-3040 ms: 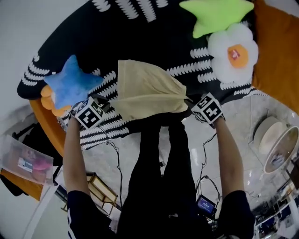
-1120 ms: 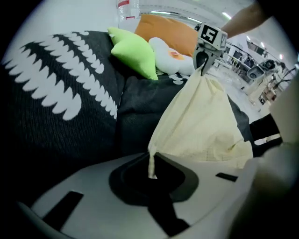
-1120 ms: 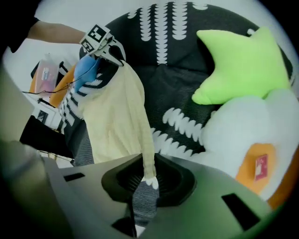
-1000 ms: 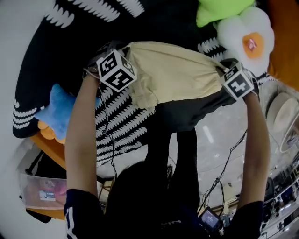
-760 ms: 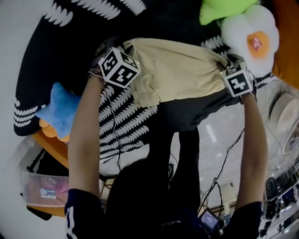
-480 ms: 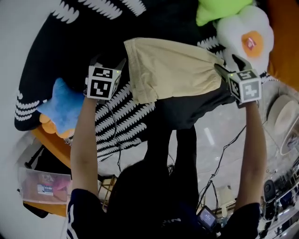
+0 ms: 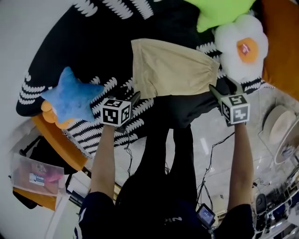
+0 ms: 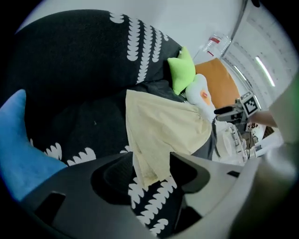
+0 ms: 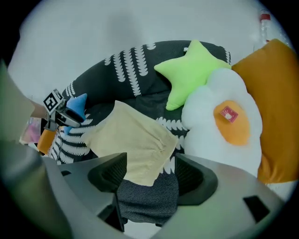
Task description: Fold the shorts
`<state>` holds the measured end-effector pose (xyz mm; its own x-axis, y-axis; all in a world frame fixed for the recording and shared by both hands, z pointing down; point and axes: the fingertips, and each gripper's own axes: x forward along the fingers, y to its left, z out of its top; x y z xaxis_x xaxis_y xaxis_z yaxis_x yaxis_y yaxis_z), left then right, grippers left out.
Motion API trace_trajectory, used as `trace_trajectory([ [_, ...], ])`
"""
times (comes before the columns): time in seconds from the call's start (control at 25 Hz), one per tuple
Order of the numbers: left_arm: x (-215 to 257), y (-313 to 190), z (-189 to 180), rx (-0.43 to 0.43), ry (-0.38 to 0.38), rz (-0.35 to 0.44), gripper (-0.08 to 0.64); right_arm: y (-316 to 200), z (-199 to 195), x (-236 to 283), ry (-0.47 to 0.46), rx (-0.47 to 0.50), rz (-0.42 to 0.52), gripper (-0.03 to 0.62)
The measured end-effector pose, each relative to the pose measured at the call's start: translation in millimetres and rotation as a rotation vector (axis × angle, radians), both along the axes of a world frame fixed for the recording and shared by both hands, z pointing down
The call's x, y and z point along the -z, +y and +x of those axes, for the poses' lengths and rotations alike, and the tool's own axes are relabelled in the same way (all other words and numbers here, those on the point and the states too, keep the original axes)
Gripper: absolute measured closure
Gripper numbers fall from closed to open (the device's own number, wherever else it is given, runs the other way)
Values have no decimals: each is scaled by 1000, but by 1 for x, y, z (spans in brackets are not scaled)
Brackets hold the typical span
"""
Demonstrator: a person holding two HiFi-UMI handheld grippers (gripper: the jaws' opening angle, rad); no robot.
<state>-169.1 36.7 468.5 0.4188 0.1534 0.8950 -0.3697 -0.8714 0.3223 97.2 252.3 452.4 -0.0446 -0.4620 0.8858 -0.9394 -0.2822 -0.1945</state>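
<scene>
The shorts – pale yellow, folded into a flat oblong – lie on a big black cover printed with rows of white leaf marks, close to its near edge. Neither gripper touches them.

An orange cushion fills the far right. Against it leans a white fried-egg pillow with an orange yolk, just beside the gathered right end of the shorts. A lime-green star pillow sits behind the egg, touching it. A blue star pillow lies well to the left of the shorts, at the cover's left edge.

The left gripper hangs above the cover's near edge, just off the lower left corner of the shorts and pointing steeply down. Its jaws have just opened wide and then drawn in a little. In the left gripper view they stand well apart with nothing clamped. The corner of the shorts shows beyond the gap, clear of both pads.

The right gripper hangs off the lower right corner, below the egg pillow. Its jaws have likewise just opened and eased back slightly – parted and empty. Through the gap the right gripper view shows the shorts' edge and a fold of dark grey cloth below it.
</scene>
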Motion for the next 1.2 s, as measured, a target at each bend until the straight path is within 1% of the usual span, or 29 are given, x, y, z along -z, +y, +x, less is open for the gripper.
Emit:
trace_trajectory([
  [0.08, -11, 13, -5, -3, -19, 13, 321, 7, -15, -2, -12, 4, 1, 268],
  [0.16, -28, 21, -10, -17, -64, 31, 321, 14, -28, -5, -19, 15, -6, 272],
  [0.2, -37, 23, -13, -5, -91, 21, 321, 18, -34, -8, -24, 22, -10, 272],
  [0.28, -53, 28, -19, 51, -139, -24, 326, 25, -44, -13, -36, 25, -16, 273],
  [0.32, -57, 29, -22, 80, -151, -39, 352, 28, -48, -14, -42, 21, -19, 273],
  [0.36, -58, 29, -23, 98, -153, -38, 387, 32, -52, -16, -49, 15, -23, 275],
  [0.4, -58, 28, -23, 103, -150, -21, 441, 35, -56, -18, -55, 8, -27, 277],
  [0.44, -57, 27, -23, 101, -147, 1, 519, 37, -58, -20, -61, 0, -33, 280],
  [0.48, -57, 26, -23, 96, -144, 17, 534, 39, -58, -23, -67, -11, -38, 284],
  [0.56, -57, 27, -21, 106, -129, 11, 545, 42, -56, -28, -90, -45, -46, 301],
  [0.64, -51, 23, -21, 153, -99, -6, 546, 45, -51, -34, -120, -94, -51, 351],
  [0.72, -42, 9, -30, 203, -80, 14, 546, 48, -47, -43, -129, -131, -65, 372],
  [0.76, -39, 1, -39, 219, -83, 31, 546, 50, -47, -48, -126, -139, -79, 385],
  [0.88, -45, -12, -64, 224, -137, 73, 543, 58, -44, -56, -131, -159, -101, 415],
  [0.92, -50, -13, -67, 220, -159, 85, 541, 59, -42, -57, -145, -181, -91, 417],
  [1.0, -59, -12, -66, 234, -195, 90, 534, 59, -40, -57, -197, -259, -43, 414],
  [1.04, -62, -10, -67, 262, -208, 86, 521, 57, -40, -57, -228, -300, -15, 408],
  [1.12, -64, -7, -71, 369, -212, 80, 489, 55, -43, -57, -267, -341, 18, 389],
  [1.16, -61, -6, -76, 444, -204, 82, 450, 54, -45, -56, -271, -337, 21, 377],
  [1.2, -57, -5, -82, 530, -193, 85, 389, 53, -46, -55, -267, -321, 22, 368],
])
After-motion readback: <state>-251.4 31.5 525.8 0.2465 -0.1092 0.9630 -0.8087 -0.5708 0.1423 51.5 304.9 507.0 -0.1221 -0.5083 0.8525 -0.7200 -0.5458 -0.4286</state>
